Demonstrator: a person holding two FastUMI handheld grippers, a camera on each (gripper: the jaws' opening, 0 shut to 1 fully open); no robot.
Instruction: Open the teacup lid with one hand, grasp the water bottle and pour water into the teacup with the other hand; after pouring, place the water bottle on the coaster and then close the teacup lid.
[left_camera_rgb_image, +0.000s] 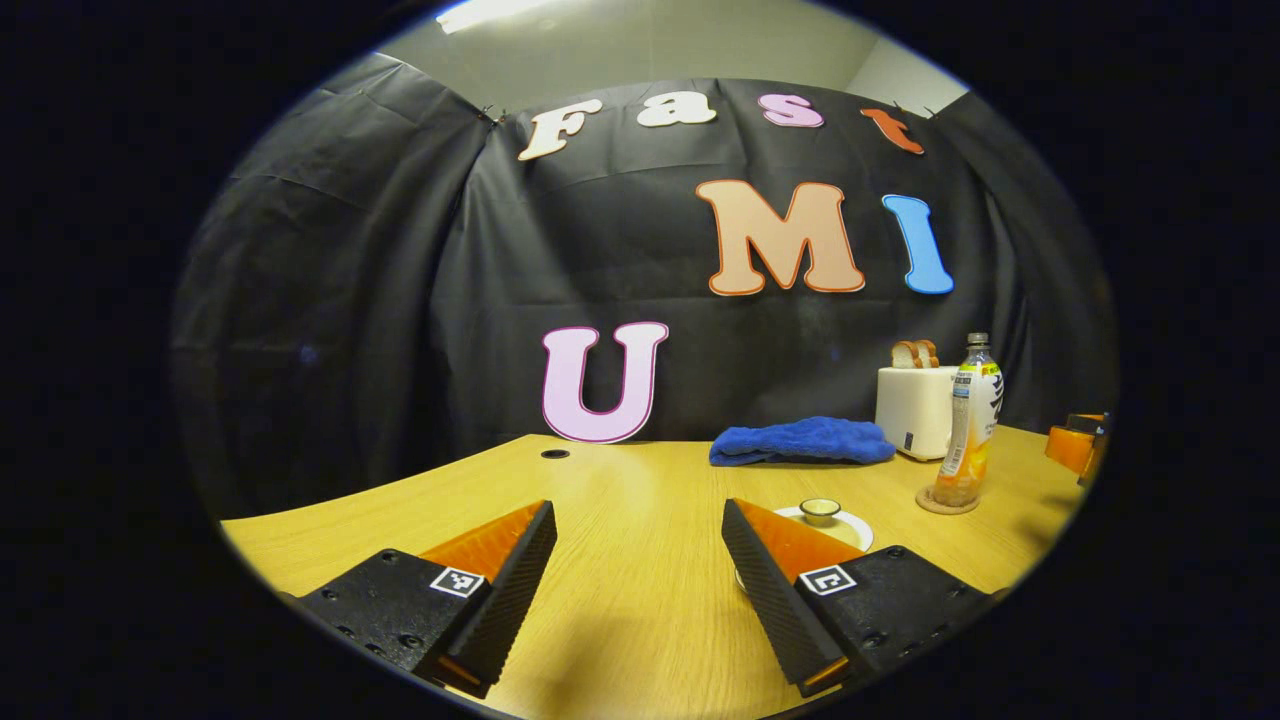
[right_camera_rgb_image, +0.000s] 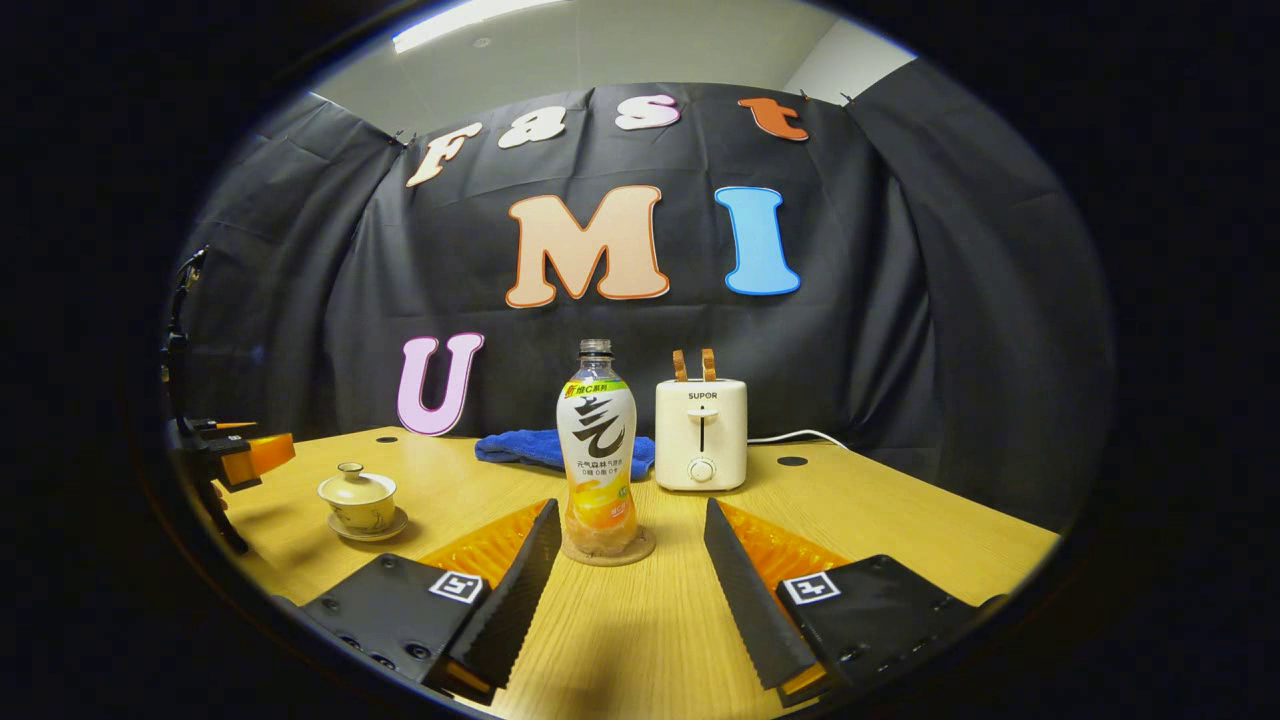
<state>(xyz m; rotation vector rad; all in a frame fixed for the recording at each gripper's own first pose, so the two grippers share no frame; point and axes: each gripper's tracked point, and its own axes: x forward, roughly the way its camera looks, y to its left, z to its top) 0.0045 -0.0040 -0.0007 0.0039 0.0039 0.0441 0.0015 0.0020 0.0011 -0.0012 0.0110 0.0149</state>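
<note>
The water bottle (right_camera_rgb_image: 597, 450), with a white and orange label, stands upright on a round cork coaster (right_camera_rgb_image: 640, 550) in mid-table. My right gripper (right_camera_rgb_image: 631, 510) is open, and the bottle sits just beyond its fingertips, in line with the gap. A cream teacup (right_camera_rgb_image: 358, 500) with its lid on rests on a saucer (right_camera_rgb_image: 385, 532) to the left. In the left gripper view, my left gripper (left_camera_rgb_image: 638, 510) is open over bare table. The cup's lid knob (left_camera_rgb_image: 820, 510) peeks out behind its right finger (left_camera_rgb_image: 770, 560), and the bottle (left_camera_rgb_image: 968, 420) stands farther right.
A white toaster (right_camera_rgb_image: 701, 435) holding bread slices stands at the back, its cable (right_camera_rgb_image: 800, 435) trailing right. A folded blue cloth (right_camera_rgb_image: 525, 447) lies left of it. The black cloth wall closes off the wooden table (right_camera_rgb_image: 900, 520) behind.
</note>
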